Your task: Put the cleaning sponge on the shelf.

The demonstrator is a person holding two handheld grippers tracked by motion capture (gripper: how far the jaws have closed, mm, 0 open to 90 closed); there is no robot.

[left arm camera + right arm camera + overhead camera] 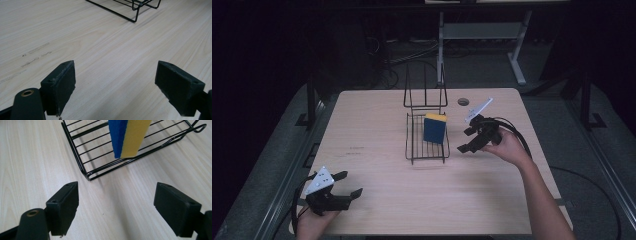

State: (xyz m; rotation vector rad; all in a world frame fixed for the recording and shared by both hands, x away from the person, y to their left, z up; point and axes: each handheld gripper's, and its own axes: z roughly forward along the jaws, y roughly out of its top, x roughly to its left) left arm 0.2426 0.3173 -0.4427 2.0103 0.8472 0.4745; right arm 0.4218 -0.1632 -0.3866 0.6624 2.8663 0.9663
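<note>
Surface: light wood-grain table [377,150], rounded corners, pale laminate with long grain lines. Faint grey scuff marks [357,149] on the left half, also visible in the left gripper view [35,53]. Small round dark grommet [463,101] near the far edge.

Black wire rack [427,142] sits at table centre, toward the far side: flat barred base plus an upright wire back [425,90] rising at its far end. A sponge [435,128], blue with a yellow layer, stands on edge in the rack base, right of middle. In the right gripper view the sponge [128,137] stands on the bars, blue face left, yellow right, near the rack's front rail [117,163].

Left gripper [347,184]: near-left corner of the table, held by a hand [314,222], jaws spread wide, nothing between them. Its own view shows bare table between the pads [61,87]; rack corner [132,13] far ahead.

Right gripper [468,140]: just right of the rack, held by a hand [507,147], jaws spread, released, not touching sponge or rack. Its own view has both pads [65,205] over bare wood, rack just ahead.

Room: dark. Grey floor around the table, cables [402,55] on the floor behind, white frame legs of another desk [517,65] at the back, dark stand feet at both sides.
</note>
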